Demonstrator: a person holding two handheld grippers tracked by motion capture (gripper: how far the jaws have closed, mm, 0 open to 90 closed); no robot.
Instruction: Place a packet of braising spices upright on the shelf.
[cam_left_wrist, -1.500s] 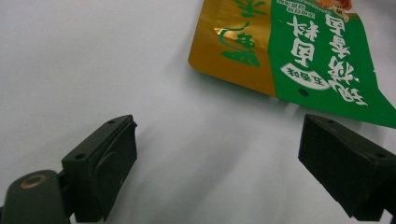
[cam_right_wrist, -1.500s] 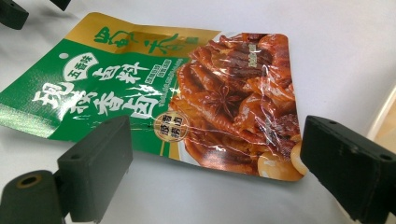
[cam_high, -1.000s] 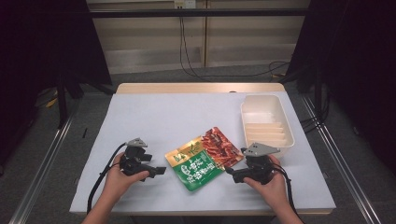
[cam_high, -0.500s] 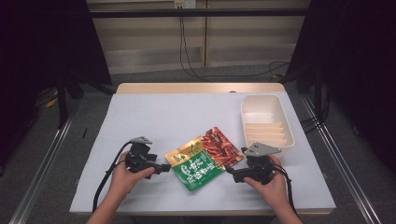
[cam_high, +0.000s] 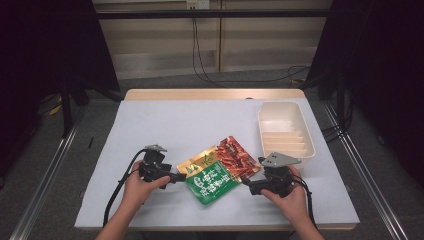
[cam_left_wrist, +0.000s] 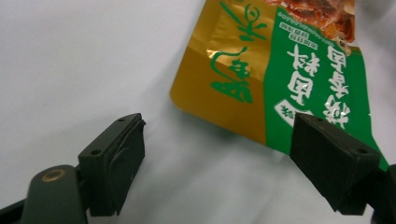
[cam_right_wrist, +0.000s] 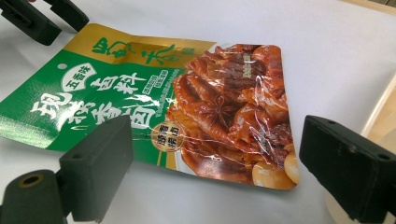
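Note:
A flat food pouch (cam_high: 216, 170), green and gold with a red meat picture, lies on the white table cover near the front middle. My left gripper (cam_high: 178, 177) sits just left of the pouch with its jaws open; in the left gripper view the pouch's gold edge (cam_left_wrist: 219, 100) lies just ahead of the open jaws. At the pouch's right side my right gripper (cam_high: 248, 185) is open too. In the right gripper view the pouch (cam_right_wrist: 187, 105) spreads out ahead of the jaws, and the left gripper (cam_right_wrist: 44, 16) shows at the top left.
A cream plastic tray (cam_high: 285, 131) with a ribbed floor stands at the right of the table (cam_high: 200, 120). Cables trail from both grippers toward the front edge. Dark frames and floor cables surround the table.
My left gripper has slid right toward the pouch's left edge. The right gripper and the pouch have stayed in place.

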